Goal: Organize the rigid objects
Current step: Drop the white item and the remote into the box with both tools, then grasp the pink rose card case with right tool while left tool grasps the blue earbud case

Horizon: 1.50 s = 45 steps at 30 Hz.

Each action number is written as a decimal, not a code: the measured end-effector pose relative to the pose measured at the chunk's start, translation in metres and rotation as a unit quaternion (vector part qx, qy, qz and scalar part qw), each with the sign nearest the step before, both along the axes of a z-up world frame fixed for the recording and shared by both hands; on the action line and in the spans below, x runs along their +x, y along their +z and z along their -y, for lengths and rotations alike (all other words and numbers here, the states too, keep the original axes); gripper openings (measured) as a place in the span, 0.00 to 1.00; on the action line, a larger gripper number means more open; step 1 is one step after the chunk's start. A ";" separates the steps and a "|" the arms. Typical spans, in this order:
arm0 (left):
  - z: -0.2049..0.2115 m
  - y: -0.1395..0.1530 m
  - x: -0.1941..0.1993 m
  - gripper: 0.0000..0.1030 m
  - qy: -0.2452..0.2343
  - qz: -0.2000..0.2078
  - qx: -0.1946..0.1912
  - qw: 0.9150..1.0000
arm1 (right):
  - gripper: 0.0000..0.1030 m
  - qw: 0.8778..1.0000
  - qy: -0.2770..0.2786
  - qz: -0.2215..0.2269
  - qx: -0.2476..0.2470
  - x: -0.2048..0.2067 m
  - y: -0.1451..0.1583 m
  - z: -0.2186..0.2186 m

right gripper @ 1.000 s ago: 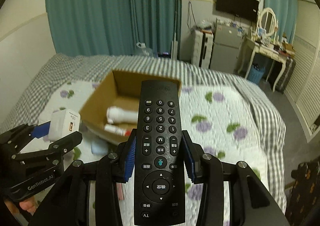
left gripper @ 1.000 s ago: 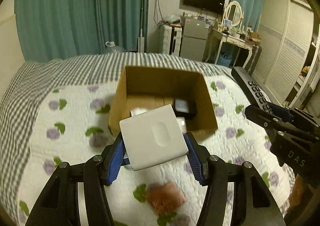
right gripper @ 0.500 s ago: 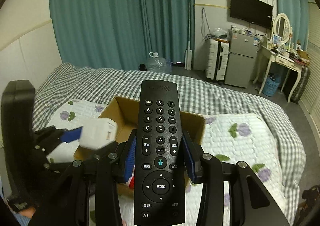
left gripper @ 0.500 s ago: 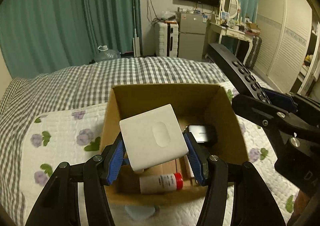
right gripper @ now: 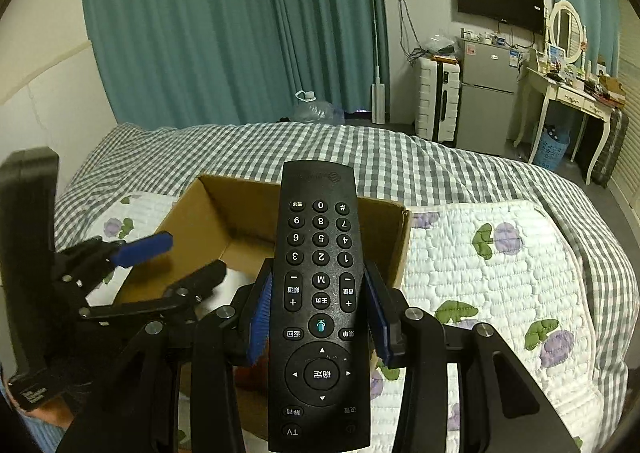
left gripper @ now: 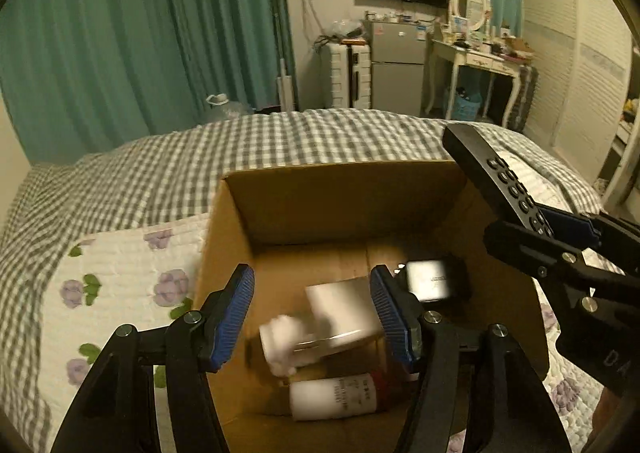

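An open cardboard box [left gripper: 340, 201] stands on the bed; it also shows in the right wrist view [right gripper: 224, 213]. My left gripper [left gripper: 312, 311] is open over the box. A white square charger [left gripper: 340, 313] is blurred in the box below its jaws, free of them. A white bottle with a red cap [left gripper: 340, 399] and a dark device [left gripper: 434, 281] lie in the box. My right gripper [right gripper: 320, 313] is shut on a black remote control [right gripper: 320, 293], held beside the box; the remote shows at the right in the left wrist view [left gripper: 500, 181].
The bed has a white floral quilt [right gripper: 500, 273] over a grey checked cover [left gripper: 200, 157]. Teal curtains [left gripper: 140, 33], a white suitcase [right gripper: 438, 101], a small fridge [right gripper: 486, 101] and a dressing table [right gripper: 568, 93] stand beyond the bed.
My left gripper has opened and let go of the white charger, which has dropped into the box. Both grippers have moved closer to the box. The right gripper still holds the remote.
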<state>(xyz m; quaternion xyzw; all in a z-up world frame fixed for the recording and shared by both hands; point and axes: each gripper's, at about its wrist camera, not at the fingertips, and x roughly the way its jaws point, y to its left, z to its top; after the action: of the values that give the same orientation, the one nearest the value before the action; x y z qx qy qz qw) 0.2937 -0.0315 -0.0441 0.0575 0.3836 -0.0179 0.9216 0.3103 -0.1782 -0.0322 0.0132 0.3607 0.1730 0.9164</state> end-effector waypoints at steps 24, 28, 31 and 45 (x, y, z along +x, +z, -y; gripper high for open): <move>-0.043 0.045 -0.091 0.64 0.031 0.033 -0.018 0.999 | 0.74 0.999 -0.025 0.024 -0.019 -0.078 0.029 0.009; -0.054 0.051 -0.122 0.65 0.037 0.027 -0.021 0.999 | 0.80 0.999 -0.027 0.024 -0.040 -0.119 0.038 0.011; -0.060 0.044 -0.146 0.65 0.057 0.015 0.008 0.998 | 0.80 0.998 -0.031 0.015 -0.053 -0.140 0.032 0.008; -0.080 -0.050 -0.201 0.65 0.069 -0.067 0.004 0.995 | 0.80 0.992 0.030 -0.100 -0.070 -0.187 -0.081 -0.056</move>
<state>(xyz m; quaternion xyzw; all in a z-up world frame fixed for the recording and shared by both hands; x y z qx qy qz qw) 0.0929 0.0483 -0.0939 0.0330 0.4476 0.0434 0.8926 0.1228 -0.1225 -0.1128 -0.0444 0.4620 0.1728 0.8688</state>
